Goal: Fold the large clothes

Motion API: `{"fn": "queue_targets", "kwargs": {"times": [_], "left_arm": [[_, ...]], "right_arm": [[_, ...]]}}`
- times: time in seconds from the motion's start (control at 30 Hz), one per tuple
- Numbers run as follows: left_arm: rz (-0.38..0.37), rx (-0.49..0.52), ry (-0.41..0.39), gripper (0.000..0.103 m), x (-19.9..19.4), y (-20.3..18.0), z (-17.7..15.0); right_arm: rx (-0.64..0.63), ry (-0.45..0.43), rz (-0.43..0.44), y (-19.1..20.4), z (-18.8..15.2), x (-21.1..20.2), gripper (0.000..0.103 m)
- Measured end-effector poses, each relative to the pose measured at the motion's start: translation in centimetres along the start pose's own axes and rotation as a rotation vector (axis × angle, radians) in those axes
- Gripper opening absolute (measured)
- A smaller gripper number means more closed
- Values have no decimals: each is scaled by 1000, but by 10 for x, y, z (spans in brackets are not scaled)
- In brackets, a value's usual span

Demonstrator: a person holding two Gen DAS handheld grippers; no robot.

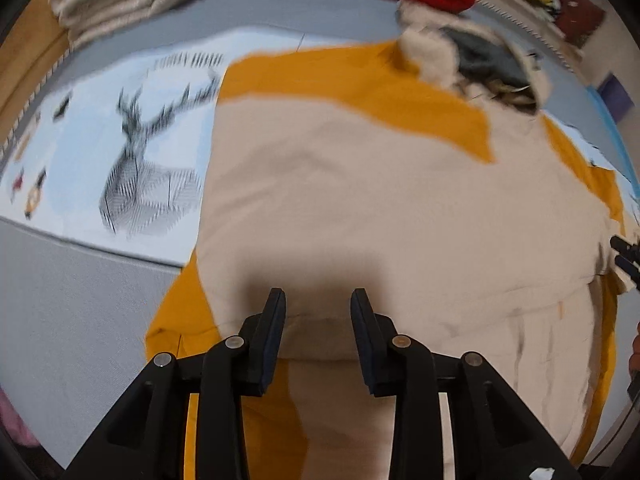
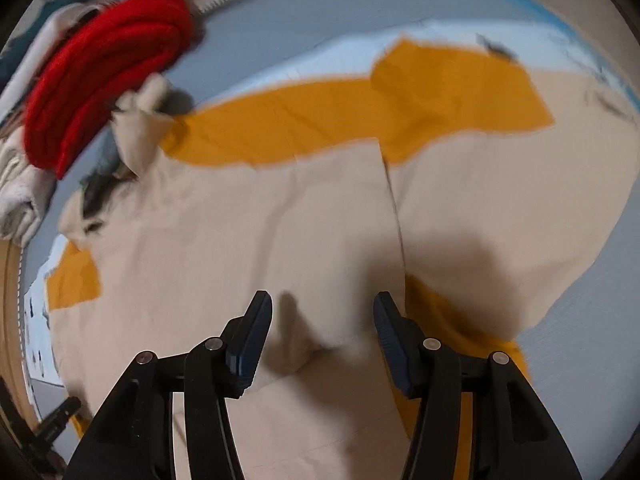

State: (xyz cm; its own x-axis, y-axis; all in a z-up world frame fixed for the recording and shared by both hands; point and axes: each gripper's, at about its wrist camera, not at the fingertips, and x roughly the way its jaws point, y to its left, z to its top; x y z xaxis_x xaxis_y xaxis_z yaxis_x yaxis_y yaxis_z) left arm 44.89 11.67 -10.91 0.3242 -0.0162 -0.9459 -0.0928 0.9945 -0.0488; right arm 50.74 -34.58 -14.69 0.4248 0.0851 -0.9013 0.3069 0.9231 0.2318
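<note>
Both tools hover with fingers spread apart and gripping nothing: the left tool [image 1: 318,300] and the right tool [image 2: 323,304] over the beige-and-mustard cloth garment [image 1: 380,208] [image 2: 280,220], spread flat on a grey-blue mat [image 1: 80,300]. A folded red knit [image 2: 108,80] lies beyond it.

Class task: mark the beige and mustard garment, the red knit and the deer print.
beige and mustard garment [image 1: 380,200], left wrist view, middle of the beige panel.
red knit [image 2: 108,92], right wrist view, centre of the folds.
deer print [image 1: 140,168], left wrist view, the deer's body.
</note>
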Motion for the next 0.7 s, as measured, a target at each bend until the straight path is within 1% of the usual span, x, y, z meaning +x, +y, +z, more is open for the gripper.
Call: {"fn": "queue_targets", "kwargs": {"times": [0.13, 0.27, 0.33, 0.43, 0.5, 0.53, 0.57, 0.63, 0.7], "left_arm": [[-17, 61, -106, 33, -32, -24, -6], [-20, 125, -177, 35, -52, -46, -15], [-21, 144, -202, 34, -57, -56, -20], [-48, 155, -219, 35, -59, -63, -23], [-53, 166, -227, 34, -59, -67, -23], [-52, 172, -231, 34, -59, -69, -23], [-52, 174, -233, 35, -59, -72, -24], [-56, 177, -236, 34, -57, -75, -23], [-56, 173, -236, 34, -55, -75, -21]], "right_arm": [[-58, -125, -12, -4, 5, -40, 54], [-97, -240, -33, -13, 11, -74, 54], [-93, -282, -35, -29, 15, -90, 54], [-40, -331, -30, -67, 20, -106, 52], [13, -364, -40, -100, 25, -114, 42], [32, -374, -46, -115, 28, -117, 32], [60, -385, -53, -136, 32, -119, 25], [111, -400, -73, -170, 38, -120, 21], [162, -415, -109, -209, 44, -121, 21]]}}
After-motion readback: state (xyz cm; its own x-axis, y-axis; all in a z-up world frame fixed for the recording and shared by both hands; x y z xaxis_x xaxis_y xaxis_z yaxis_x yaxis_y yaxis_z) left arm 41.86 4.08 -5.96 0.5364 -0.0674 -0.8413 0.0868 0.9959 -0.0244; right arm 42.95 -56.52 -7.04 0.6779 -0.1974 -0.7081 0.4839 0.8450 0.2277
